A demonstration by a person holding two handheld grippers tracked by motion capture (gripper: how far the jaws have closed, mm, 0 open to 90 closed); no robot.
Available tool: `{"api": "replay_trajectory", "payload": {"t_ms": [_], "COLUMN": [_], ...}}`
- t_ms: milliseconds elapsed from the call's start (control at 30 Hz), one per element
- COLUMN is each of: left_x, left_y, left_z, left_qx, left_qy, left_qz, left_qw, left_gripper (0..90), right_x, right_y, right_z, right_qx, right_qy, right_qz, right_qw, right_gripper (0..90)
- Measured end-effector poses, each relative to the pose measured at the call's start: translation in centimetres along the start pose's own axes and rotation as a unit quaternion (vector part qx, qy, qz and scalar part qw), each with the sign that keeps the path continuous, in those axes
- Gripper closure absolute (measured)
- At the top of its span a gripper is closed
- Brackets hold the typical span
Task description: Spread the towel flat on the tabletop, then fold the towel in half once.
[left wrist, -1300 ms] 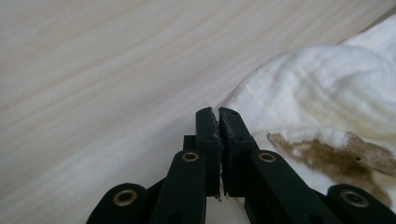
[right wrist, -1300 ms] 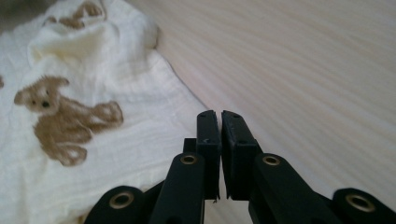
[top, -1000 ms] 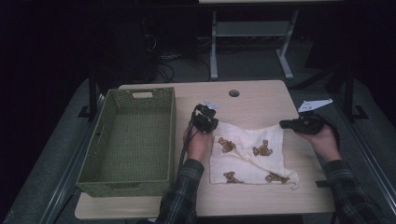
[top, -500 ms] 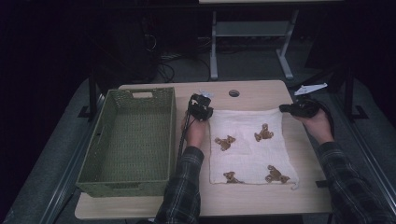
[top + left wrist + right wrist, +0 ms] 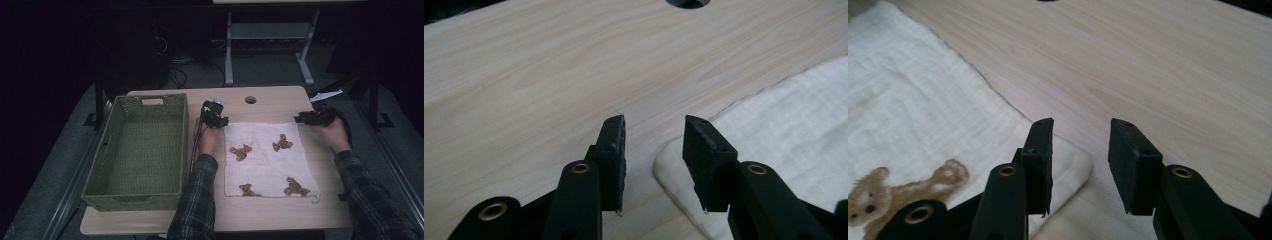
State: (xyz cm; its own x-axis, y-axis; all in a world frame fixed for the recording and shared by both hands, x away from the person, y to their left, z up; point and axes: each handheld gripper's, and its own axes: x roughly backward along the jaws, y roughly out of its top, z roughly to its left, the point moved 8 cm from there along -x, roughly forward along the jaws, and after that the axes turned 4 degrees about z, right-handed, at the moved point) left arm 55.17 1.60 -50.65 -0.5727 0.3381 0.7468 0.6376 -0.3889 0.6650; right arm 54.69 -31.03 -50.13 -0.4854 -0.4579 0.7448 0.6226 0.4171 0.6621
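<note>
A white cloth (image 5: 267, 160) printed with brown teddy bears lies spread flat on the wooden table (image 5: 270, 212). My left gripper (image 5: 220, 120) sits at the cloth's far left corner and my right gripper (image 5: 301, 119) at its far right corner. In the left gripper view the left gripper (image 5: 654, 122) has just been opening, and the cloth corner (image 5: 774, 115) lies on the table under its right jaw, ungripped. In the right gripper view the right gripper (image 5: 1080, 122) has also just been opening, with the cloth corner (image 5: 923, 100) resting loose beneath its left jaw.
A green woven basket (image 5: 145, 101), with nothing in it, stands on the left half of the table. A round cable hole (image 5: 250, 100) sits near the table's far edge. A white paper-like item (image 5: 325, 94) pokes out past the far right corner.
Both hands carried the cloth's far corners away from the person, and the bunched cloth now lies flat. Both grippers have let go of the corners.
</note>
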Motion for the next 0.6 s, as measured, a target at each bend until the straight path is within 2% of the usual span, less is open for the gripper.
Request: {"api": "replay_trajectory", "payload": {"t_ms": [200,300,400,600], "left_x": [-1.2,-1.5,-1.7,-1.7], "left_y": [-0.8,-1.0,-1.2,-1.1], "left_z": [0.0,-0.1,-0.1,-0.4], "left_qx": [-0.001,-0.006,-0.007,-0.013], "left_qy": [-0.005,-0.007,-0.008,-0.017], "left_qz": [0.018,0.021,0.023,0.025], "left_qw": [0.9998,0.9997,0.9997,0.9995], "left_gripper": [56.9,57.0,57.3,65.5], "right_x": [-1.4,-1.9,-2.3,-2.6], "right_y": [-0.5,-0.8,-1.0,-1.4], "right_z": [-0.1,-0.2,-0.3,-0.1], "right_qx": [-0.010,-0.005,-0.011,-0.018], "right_qy": [0.000,-0.003,-0.003,0.002], "right_qz": [0.016,0.025,0.029,0.027], "right_qw": [0.9998,0.9997,0.9995,0.9995], "right_gripper": [63.3,64.8,66.3,74.0]}}
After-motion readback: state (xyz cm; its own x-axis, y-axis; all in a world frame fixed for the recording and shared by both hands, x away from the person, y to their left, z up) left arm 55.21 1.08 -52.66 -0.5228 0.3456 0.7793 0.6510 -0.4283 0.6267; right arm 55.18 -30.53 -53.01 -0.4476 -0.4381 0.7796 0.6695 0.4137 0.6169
